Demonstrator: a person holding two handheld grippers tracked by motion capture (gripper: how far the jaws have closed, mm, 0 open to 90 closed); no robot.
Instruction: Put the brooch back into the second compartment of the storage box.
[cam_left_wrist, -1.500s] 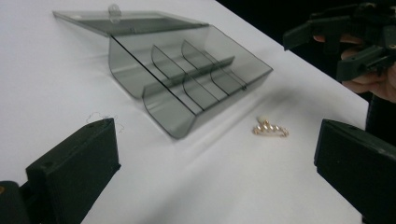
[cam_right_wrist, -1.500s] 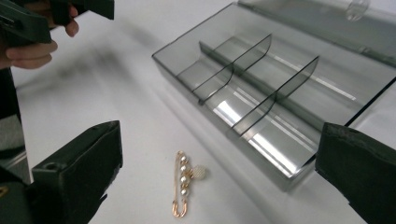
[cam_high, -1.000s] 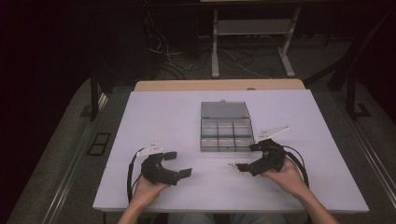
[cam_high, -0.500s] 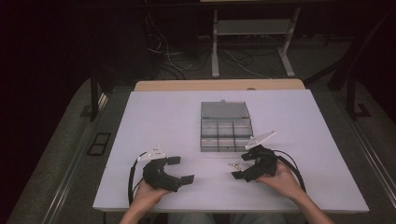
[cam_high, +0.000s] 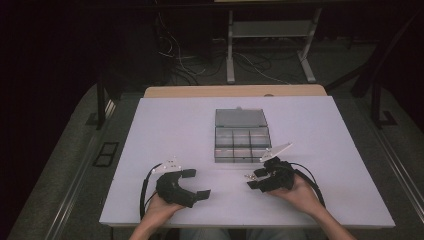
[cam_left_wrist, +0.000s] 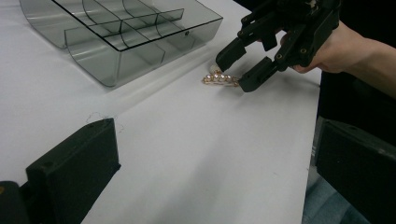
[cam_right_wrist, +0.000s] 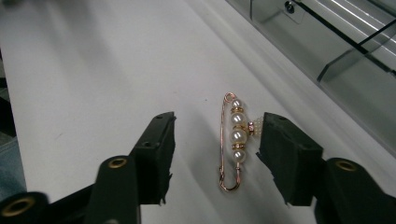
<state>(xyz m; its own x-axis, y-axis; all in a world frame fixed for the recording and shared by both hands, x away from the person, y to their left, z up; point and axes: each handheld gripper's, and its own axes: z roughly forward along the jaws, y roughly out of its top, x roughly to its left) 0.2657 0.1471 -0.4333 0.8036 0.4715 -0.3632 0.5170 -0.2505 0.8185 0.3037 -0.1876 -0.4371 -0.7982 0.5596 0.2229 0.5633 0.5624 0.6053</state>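
white table (cam_high: 165, 125) sat in a dark room, cables on the floor behind. my right gripper (cam_right_wrist: 215, 154) had just been closing, jaws either side of the pearl brooch pin (cam_right_wrist: 233, 140), not yet clamping. pin lay just beside the clear compartment box (cam_high: 241, 135). left gripper (cam_high: 192, 184) hung open.

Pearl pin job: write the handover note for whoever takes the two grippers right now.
Right gripper: jaws have just been closing around the pearl pin, which lies flat on the table between them. One jaw is close beside it, the other still apart; not gripped.
Left gripper: open, holds nothing, low over the table's near left.
Clear divided box: open, just beyond the pin; its compartments look unfilled.
Done: right gripper lined up on the pin.
Left: probably grip it, lift it, place it in a compartment.
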